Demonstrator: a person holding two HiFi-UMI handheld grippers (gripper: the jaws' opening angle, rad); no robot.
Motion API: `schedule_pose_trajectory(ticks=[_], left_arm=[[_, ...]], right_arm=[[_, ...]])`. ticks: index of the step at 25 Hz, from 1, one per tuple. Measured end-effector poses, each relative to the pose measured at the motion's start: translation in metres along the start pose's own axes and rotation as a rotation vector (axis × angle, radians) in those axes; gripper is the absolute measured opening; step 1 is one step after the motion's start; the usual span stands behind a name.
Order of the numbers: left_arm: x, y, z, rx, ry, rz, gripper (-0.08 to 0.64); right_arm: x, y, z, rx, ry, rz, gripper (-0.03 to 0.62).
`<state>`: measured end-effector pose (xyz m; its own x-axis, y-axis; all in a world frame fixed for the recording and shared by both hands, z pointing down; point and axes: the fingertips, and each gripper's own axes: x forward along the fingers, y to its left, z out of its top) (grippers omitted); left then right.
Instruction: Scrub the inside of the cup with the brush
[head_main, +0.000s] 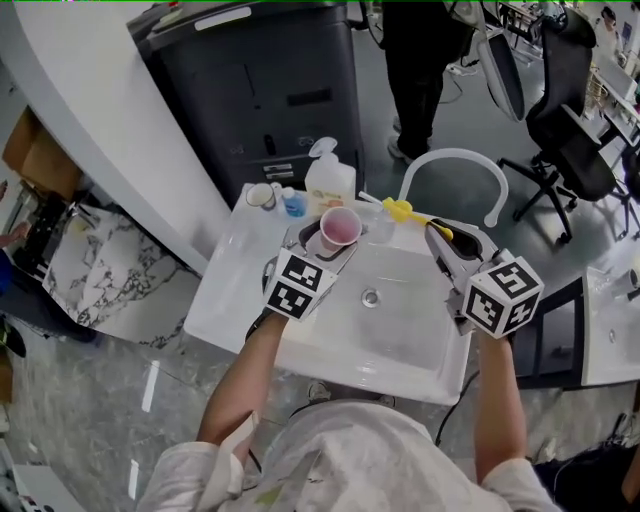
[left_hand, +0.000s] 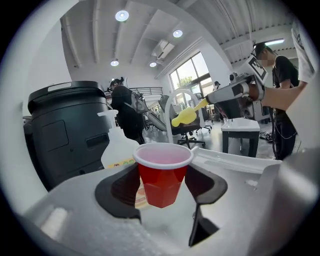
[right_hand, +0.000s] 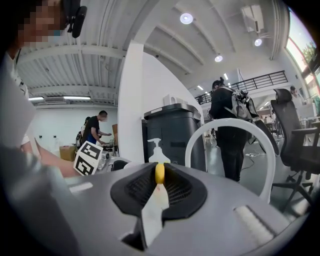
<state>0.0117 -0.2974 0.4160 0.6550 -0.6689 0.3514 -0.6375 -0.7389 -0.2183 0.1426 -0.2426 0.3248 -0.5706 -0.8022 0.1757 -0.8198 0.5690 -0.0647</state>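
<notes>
A red cup (head_main: 340, 228) with a white rim is clamped upright between the jaws of my left gripper (head_main: 325, 242), above the back left of the white sink (head_main: 400, 340). In the left gripper view the cup (left_hand: 162, 175) fills the gap between the pads, its pale inside showing. My right gripper (head_main: 441, 236) is shut on the brush (head_main: 399, 209), whose yellow end points left toward the cup and stays a short way off it. The right gripper view shows the yellow brush (right_hand: 159, 173) pinched at the jaw tips (right_hand: 159, 184). The left gripper view also catches the brush (left_hand: 184, 116) to the cup's upper right.
A pump soap bottle (head_main: 328, 176) and small jars (head_main: 263, 195) stand at the sink's back edge. An arched white faucet (head_main: 455, 160) rises at the back right, and the drain (head_main: 371, 297) lies in the basin. A dark bin (head_main: 260, 90), an office chair (head_main: 570, 130) and a standing person (head_main: 420, 70) are behind.
</notes>
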Motion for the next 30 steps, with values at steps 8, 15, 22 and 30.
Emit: schedule_pose_trajectory(ticks=[8, 15, 22, 30], left_arm=[[0.005, 0.008, -0.002, 0.153, 0.054, -0.017, 0.278], [0.009, 0.008, -0.002, 0.298, 0.109, -0.024, 0.275], [0.01, 0.002, -0.004, 0.423, 0.148, -0.034, 0.276], [0.009, -0.01, -0.002, 0.501, 0.155, -0.047, 0.275]], right_arm=[[0.013, 0.014, 0.003, -0.074, 0.046, 0.069, 0.035], [0.026, 0.031, 0.004, -0.12, 0.079, 0.136, 0.035], [0.036, 0.045, -0.004, -0.154, 0.124, 0.192, 0.037], [0.05, 0.058, -0.019, -0.184, 0.179, 0.227, 0.035]])
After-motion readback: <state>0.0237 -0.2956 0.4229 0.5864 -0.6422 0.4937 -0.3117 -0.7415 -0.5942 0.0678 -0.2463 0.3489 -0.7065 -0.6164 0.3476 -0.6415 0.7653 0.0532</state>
